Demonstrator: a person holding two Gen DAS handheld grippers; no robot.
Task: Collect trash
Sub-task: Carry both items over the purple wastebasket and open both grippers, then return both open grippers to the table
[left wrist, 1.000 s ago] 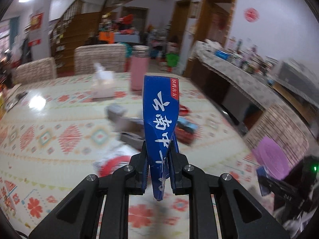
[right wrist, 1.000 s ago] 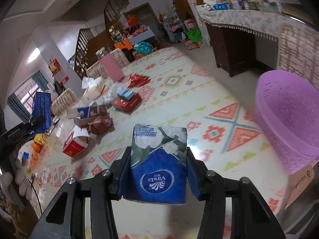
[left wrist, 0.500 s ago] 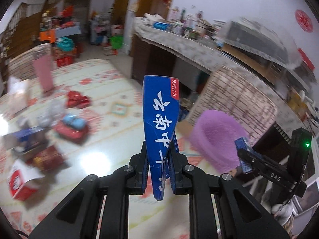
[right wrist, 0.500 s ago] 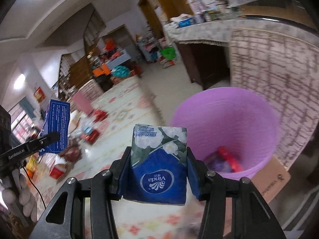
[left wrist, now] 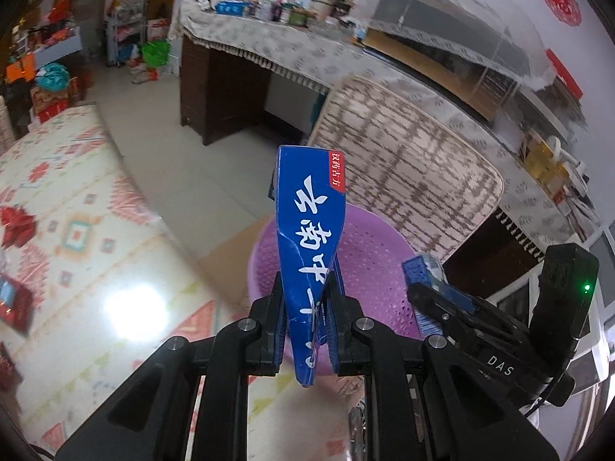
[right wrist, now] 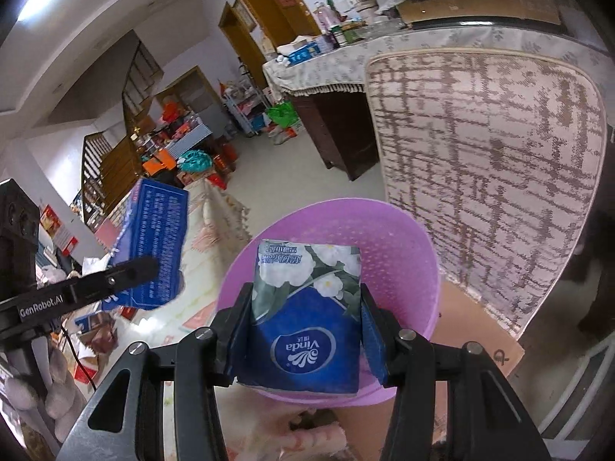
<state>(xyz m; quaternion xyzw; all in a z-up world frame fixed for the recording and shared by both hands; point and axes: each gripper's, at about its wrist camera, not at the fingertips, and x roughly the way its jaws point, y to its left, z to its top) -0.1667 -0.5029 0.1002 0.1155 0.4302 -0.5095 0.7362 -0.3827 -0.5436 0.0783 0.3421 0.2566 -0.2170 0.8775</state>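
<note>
1. Since 1 s ago, both your views swung off the patterned table top (left wrist: 69, 269) w/ its litter: back then the left cam faced the table & chairs, and the right cam had the purple basket (right wrist: 399, 253) off at its right edge. Now the basket sits straight ahead of both tongs.
2. Left gripper (left wrist: 307, 307): clenched on the flattened blue carton (left wrist: 311, 238), white characters on its face, red tab at the top corner. Carton stands up between the pads, its lower tip poking out below them. Grip unchanged vs earlier frames.
3. Right gripper (right wrist: 305, 342): grasping the blue Vinda tissue pack (right wrist: 307, 315), white flowers on the top half, logo upside-down to the cam. Pads press its two sides; same hold as before.
4. Basket: just beyond the tips of both tongs. In the right cam the pack is in front of the basket's mouth; in the left cam the carton overlaps its rim (left wrist: 261, 246).
5. Left of your right tongs: the left tool w/ the carton, near the basket's rim.
6. Right of your left tongs: the right tool, its pack at the basket's far side.
7. Behind the basket: woven chair back (right wrist: 484, 176), then a cloth-covered counter (left wrist: 292, 50) w/ bottles & boxes.
8. Under the basket, right side: a brown cardboard sheet (right wrist: 480, 330) on the floor.
</note>
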